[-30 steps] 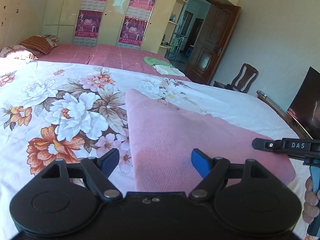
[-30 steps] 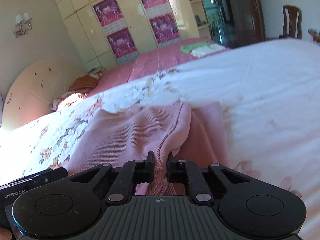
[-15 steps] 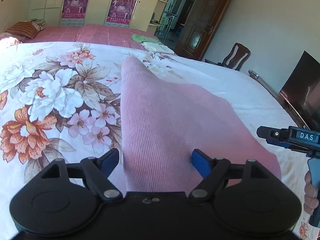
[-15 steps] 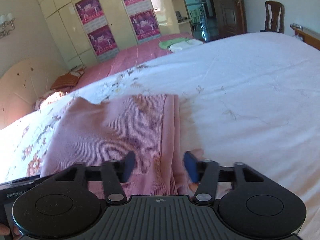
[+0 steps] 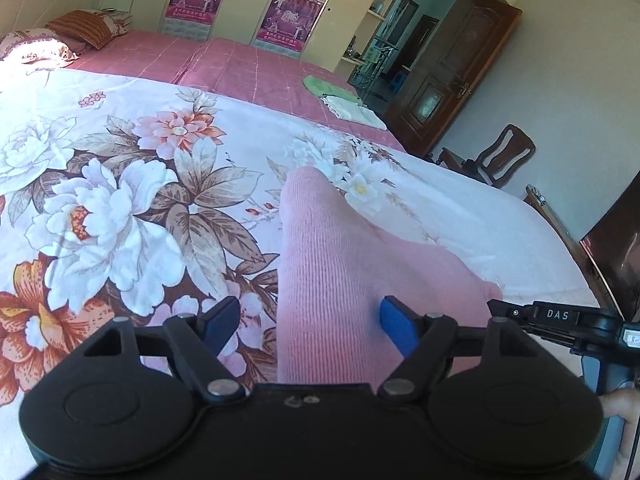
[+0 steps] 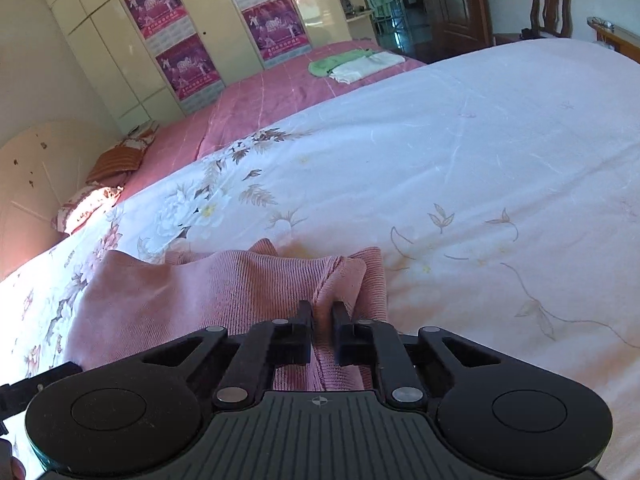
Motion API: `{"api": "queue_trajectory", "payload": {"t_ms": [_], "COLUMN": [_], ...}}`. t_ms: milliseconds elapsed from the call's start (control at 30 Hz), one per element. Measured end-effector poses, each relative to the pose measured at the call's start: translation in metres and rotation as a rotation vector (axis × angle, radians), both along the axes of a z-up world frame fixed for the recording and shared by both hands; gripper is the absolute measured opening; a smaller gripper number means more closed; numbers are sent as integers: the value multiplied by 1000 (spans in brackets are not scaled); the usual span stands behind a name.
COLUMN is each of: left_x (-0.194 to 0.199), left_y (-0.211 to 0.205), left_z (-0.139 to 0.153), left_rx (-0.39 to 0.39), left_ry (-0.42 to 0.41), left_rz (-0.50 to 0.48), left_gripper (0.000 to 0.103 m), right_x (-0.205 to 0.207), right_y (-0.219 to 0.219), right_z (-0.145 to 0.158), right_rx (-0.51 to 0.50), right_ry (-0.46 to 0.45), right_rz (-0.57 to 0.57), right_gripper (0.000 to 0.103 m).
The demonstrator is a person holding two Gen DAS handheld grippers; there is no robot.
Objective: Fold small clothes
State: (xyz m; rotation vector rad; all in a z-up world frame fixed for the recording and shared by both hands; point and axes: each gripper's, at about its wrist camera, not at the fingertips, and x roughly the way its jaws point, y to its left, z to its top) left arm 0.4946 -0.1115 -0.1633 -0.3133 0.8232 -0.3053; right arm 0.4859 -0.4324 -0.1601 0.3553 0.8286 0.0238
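A pink ribbed knit garment [image 5: 328, 280] lies on the floral bedspread [image 5: 120, 208]. My left gripper [image 5: 310, 320] is open, its blue fingertips [image 5: 394, 322] spread over the garment's near left part, holding nothing. My right gripper [image 6: 322, 314] is shut on a raised, bunched seam of the pink garment [image 6: 224, 288] at its right edge, lifting the cloth into folds. The right gripper's body also shows at the right of the left wrist view [image 5: 560, 316].
A green cloth [image 5: 326, 86] and a white folded cloth [image 5: 352, 110] lie on the far pink bed. Pillows [image 5: 60, 36] sit at the head. A wooden chair [image 5: 504, 156], a door and a dark screen [image 5: 616, 248] stand to the right.
My right gripper opened half a second ago over the flat garment edge and has now shut on the seam and bunched it up. The left gripper stayed open and shifted slightly.
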Motion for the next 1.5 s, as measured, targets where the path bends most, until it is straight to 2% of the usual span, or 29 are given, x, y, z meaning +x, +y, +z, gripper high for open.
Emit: {"api": "queue_trajectory", "payload": {"t_ms": [67,167,200,267,367,400,467,533,633,767,900,1000,1200,1300,1400,1500], "left_x": [2,4,5,9,12,11,9,14,32,50,49,33,-29,-54,-62,-60], "left_y": [-3,-8,-11,-16,-10,-7,-6,-9,-14,-18,-20,-12,-1,-1,-3,-2], "left_z": [-2,0,-1,-10,-14,-8,2,8,2,-15,-15,-1,18,11,-3,-5], "left_rx": [6,-8,-5,47,12,7,9,29,43,65,87,65,62,65,67,57], "left_ry": [-6,-18,-23,-14,27,19,-17,-39,-4,50,43,19,-24,-2,13,31], "left_rz": [-3,-10,-10,0,19,23,29,26,40,58,61,66,-2,-20,-7,11], "left_gripper": [75,70,72,80,78,75,72,72,72,76,77,74,74,74,78,81], "right_x": [-7,-12,-9,-3,-3,-4,-9,-12,-4,23,31,21,-35,-57,-63,-67], "right_y": [3,1,3,9,3,0,-1,4,23,39,38,32,55,67,73,74], "right_z": [2,2,-4,-22,-18,-11,7,21,27,-6,-20,-7,19,11,-15,-22], "right_rx": [-74,-131,-153,-197,-156,-158,-168,-146,-151,-218,-275,-225,-196,-190,-275,-310], "right_ry": [-50,-104,-91,-47,-54,-66,-105,-143,-148,-43,-52,-64,-117,-101,-33,-48], "right_rz": [-11,-54,-41,-29,-58,-71,-81,-56,5,35,23,16,132,165,152,156], "right_gripper": [6,6,6,6,9,15,19,19,19,19,18,19,19,19,19,18]}}
